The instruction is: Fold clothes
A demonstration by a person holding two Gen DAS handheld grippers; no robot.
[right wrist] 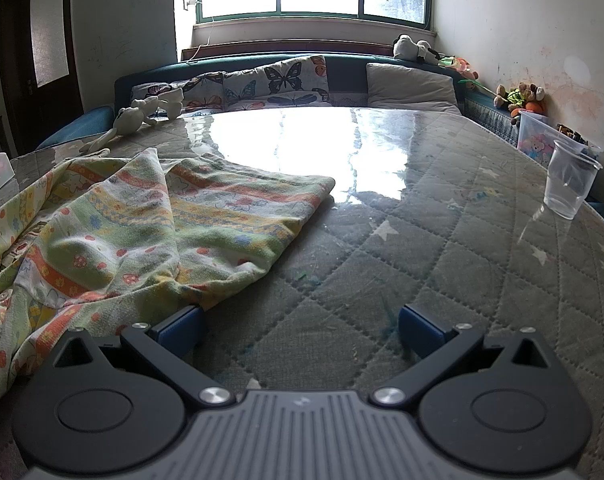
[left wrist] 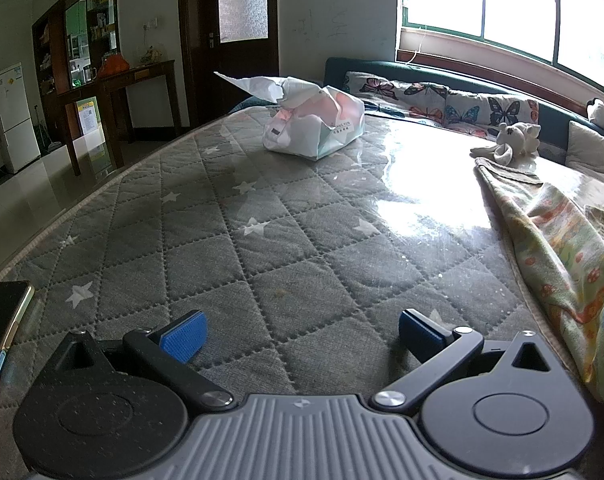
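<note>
A crumpled patterned garment [right wrist: 113,236] in green, yellow and orange lies on the grey quilted table surface [right wrist: 442,264], left of centre in the right wrist view. Its edge also shows at the right of the left wrist view [left wrist: 562,248]. My right gripper [right wrist: 302,328] is open and empty, low over the surface, its left finger [right wrist: 181,330] right at the garment's near hem. My left gripper [left wrist: 302,334] is open and empty over bare surface, with the garment off to its right.
A tissue pack [left wrist: 314,120] sits at the far middle in the left view. A phone [left wrist: 1,320] lies at the near left edge. A clear plastic cup [right wrist: 570,184] stands at the right. A white plush toy [right wrist: 137,120] and cushions [right wrist: 285,80] lie at the far side.
</note>
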